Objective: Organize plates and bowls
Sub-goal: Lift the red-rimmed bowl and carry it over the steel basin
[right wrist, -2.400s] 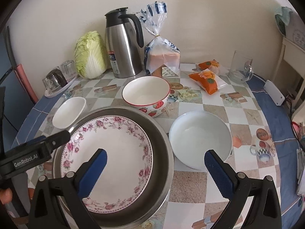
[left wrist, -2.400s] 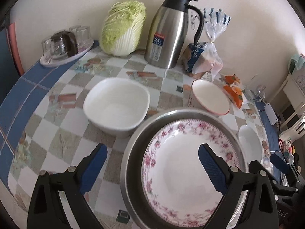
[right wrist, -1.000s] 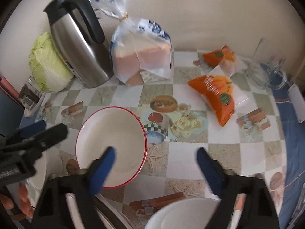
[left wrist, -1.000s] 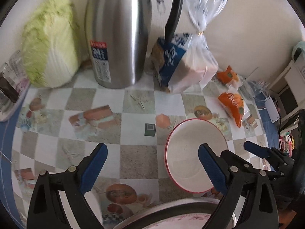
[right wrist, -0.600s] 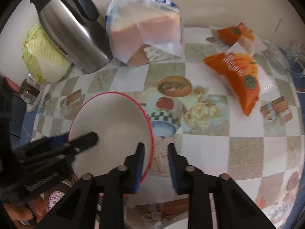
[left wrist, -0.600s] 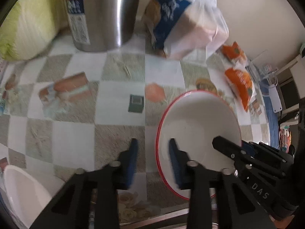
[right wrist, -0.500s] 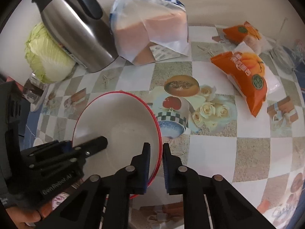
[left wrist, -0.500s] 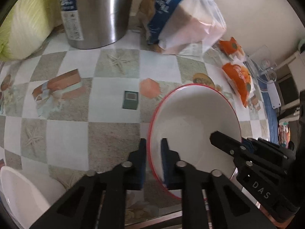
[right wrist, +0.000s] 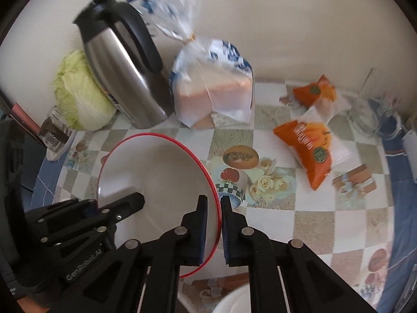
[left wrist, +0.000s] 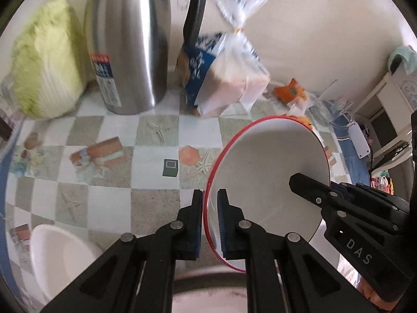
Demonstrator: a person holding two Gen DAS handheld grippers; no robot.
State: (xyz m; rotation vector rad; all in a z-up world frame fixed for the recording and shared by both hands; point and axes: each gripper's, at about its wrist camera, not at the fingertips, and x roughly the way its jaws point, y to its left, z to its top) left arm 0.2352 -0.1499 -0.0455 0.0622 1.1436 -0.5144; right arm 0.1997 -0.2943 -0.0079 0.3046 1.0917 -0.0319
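Note:
A white bowl with a red rim (left wrist: pixel 268 172) (right wrist: pixel 153 177) hangs above the table, gripped from both sides. My left gripper (left wrist: pixel 209 206) is shut on its left rim, and my right gripper (right wrist: pixel 214 211) is shut on its right rim. Each gripper shows in the other's view: the right one (left wrist: pixel 336 203) at the bowl's far side, the left one (right wrist: pixel 104 214) likewise. A white square bowl (left wrist: pixel 57 255) sits at the lower left of the left wrist view. Below it shows the steel basin's rim (left wrist: pixel 208 279) with the floral plate (left wrist: pixel 208 302). A white plate's edge (right wrist: pixel 234 300) peeks at the bottom of the right wrist view.
Against the wall stand a steel thermos jug (left wrist: pixel 127 41), a cabbage (left wrist: pixel 44 60) and a bagged bread loaf (right wrist: pixel 213 88). Orange snack packs (right wrist: pixel 307 146) and a glass mug (right wrist: pixel 370 114) lie to the right. A tray of glasses (right wrist: pixel 57 135) is at the left.
Both grippers went from wide open to shut on opposite rims of the red-rimmed bowl. The bowl has since come up off the table and tilted a little.

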